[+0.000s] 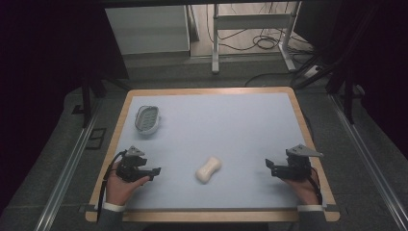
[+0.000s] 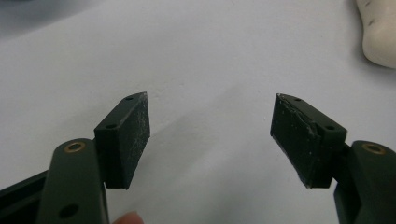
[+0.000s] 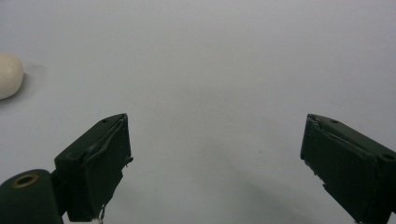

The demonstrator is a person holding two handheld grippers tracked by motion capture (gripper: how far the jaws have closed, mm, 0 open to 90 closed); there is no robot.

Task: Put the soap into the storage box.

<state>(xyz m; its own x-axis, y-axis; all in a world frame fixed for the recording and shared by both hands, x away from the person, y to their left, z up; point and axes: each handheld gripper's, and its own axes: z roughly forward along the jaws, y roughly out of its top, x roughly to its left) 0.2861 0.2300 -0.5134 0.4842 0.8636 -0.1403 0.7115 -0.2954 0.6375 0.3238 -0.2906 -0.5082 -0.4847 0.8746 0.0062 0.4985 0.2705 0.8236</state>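
Left gripper (image 1: 155, 172) low at near left, jaws spread wide, nothing between; right gripper (image 1: 269, 166) near right, jaws likewise apart; both point inward, hands gripping from below.

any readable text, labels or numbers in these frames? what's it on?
None readable.
The soap has faint dark marks, seen in the left gripper view; they don't read as text.
The dish, both grippers and the table show no print or labels.
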